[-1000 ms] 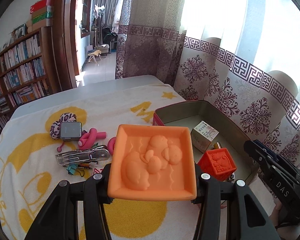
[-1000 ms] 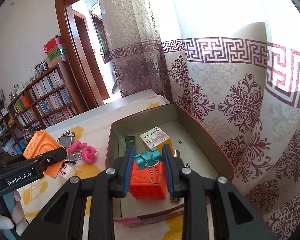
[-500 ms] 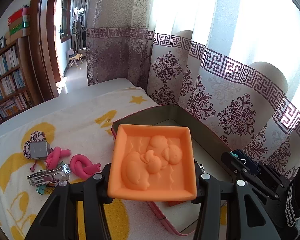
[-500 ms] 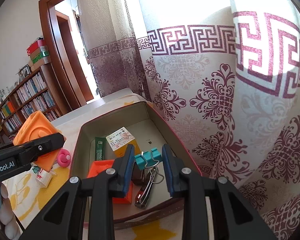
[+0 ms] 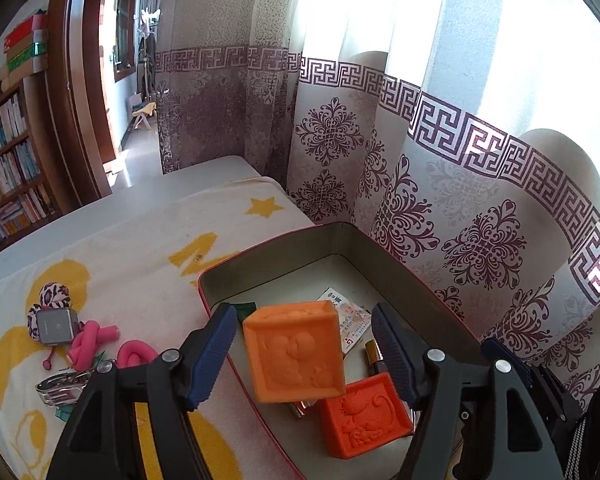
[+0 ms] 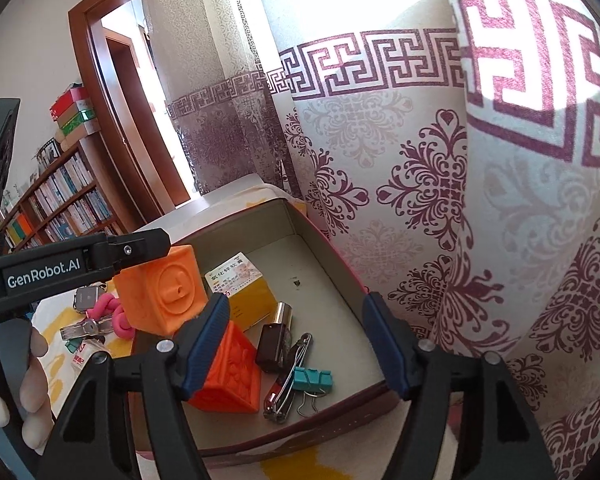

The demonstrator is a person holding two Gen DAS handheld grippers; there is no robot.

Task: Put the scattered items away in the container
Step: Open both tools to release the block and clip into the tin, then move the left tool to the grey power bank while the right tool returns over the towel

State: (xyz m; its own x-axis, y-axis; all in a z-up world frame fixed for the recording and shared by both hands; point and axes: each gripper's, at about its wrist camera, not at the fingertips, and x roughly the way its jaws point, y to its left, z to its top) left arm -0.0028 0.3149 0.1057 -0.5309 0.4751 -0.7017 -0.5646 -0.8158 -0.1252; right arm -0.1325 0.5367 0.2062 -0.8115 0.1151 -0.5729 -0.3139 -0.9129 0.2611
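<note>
Jaws of both our grippers, left (image 5: 304, 354) and right (image 6: 296, 346), stand spread, gripping nothing. Orange block (image 5: 296, 350) hangs tilted between left jaws over the tin (image 5: 432, 288), near its left wall. Looks light, soft; grip flat faces.

"GenRobot.AI" in white on the left gripper (image 6: 148, 240) arm, Chinese print on the box (image 6: 234, 276) label, too small to read
</note>
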